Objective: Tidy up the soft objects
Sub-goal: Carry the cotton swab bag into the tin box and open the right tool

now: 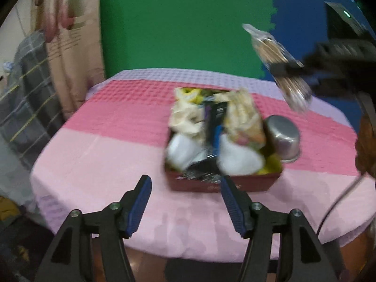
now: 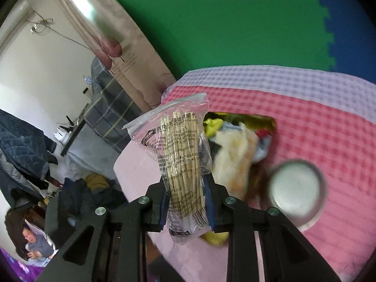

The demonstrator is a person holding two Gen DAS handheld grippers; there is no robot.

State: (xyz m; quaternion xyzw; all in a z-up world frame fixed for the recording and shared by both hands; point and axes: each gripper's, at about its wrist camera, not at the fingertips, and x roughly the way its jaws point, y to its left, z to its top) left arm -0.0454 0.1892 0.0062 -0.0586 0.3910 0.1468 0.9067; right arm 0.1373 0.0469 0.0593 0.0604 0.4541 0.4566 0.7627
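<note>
Your right claw (image 2: 186, 202) is clamped on a clear zip bag of wooden sticks (image 2: 181, 162), held in the air above the tabletop (image 1: 94, 155), up and to the right of the red box (image 1: 221, 185). Bag print is Chinese; I read "使用说明书", rest too small. Your left claw (image 1: 185, 202) is spread wide and holding nothing, just near of the box. Box is piled with soft items (image 1: 188, 117). Steel cup (image 1: 284, 136) lies touching its right wall.
</note>
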